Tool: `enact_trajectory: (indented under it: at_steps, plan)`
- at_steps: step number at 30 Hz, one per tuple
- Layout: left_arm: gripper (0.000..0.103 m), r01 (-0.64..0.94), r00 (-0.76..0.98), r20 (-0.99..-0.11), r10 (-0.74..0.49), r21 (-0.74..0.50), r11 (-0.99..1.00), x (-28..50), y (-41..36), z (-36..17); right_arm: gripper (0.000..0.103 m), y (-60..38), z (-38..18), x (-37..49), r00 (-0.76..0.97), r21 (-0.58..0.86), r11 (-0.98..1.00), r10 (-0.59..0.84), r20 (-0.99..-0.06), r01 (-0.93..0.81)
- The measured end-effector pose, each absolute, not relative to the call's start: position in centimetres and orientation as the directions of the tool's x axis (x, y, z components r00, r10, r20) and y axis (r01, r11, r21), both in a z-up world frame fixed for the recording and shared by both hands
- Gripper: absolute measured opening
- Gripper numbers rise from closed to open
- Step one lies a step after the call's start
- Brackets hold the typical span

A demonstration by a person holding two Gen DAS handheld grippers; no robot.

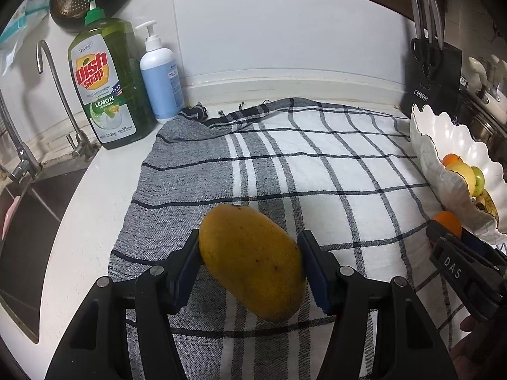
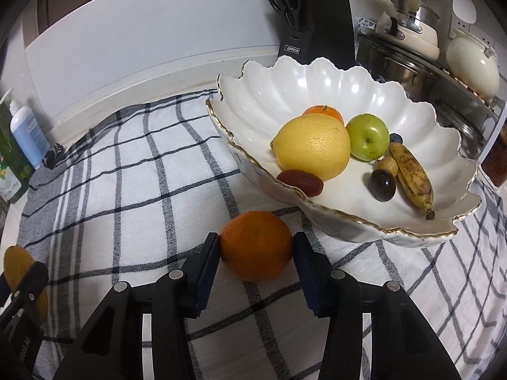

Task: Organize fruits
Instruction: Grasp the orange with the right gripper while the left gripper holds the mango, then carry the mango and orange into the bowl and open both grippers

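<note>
You are pinching the mango (image 1: 253, 262) in the left gripper (image 1: 250, 266) and the orange (image 2: 256, 245) in the right gripper (image 2: 256, 255), both pads pressing opposite sides, staging them for the bowl (image 2: 285, 82)

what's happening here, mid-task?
A person is sorting fruit with two handheld claws. The left claw grips a mango over the checked cloth. The right claw has its pads against an orange resting on the cloth, just in front of the white scalloped bowl. The bowl already holds a grapefruit, green apple, banana and smaller fruits.
</note>
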State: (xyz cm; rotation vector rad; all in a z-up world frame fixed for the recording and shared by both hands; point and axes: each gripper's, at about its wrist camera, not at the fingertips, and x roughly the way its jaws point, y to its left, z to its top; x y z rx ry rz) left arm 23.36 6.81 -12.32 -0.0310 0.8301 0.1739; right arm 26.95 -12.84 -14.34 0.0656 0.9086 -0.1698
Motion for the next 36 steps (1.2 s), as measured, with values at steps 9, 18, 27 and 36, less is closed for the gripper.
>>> enact_trajectory:
  at_steps: [9,18,27,36]
  plan:
    - [0.060,-0.168,0.667,-0.729,0.151,0.050,0.985,22.9,6.5,-11.8,0.045,-13.3,-14.9,26.6,0.595,0.019,0.989,-0.074,-0.801,0.149]
    - [0.060,-0.161,0.690,-0.708,0.149,0.050,0.986,22.2,6.0,-10.4,0.044,-13.3,-12.6,24.1,0.639,0.063,0.991,-0.026,-0.769,0.117]
    - [0.060,-0.119,0.719,-0.685,0.115,0.041,0.992,21.2,3.8,-8.6,0.044,-14.0,-8.4,21.3,0.706,0.060,0.994,-0.024,-0.708,0.093]
    - [0.060,-0.038,0.759,-0.649,0.048,0.029,0.999,20.9,-0.4,-5.6,0.044,-17.2,-4.8,19.7,0.748,0.055,0.991,-0.057,-0.661,0.123]
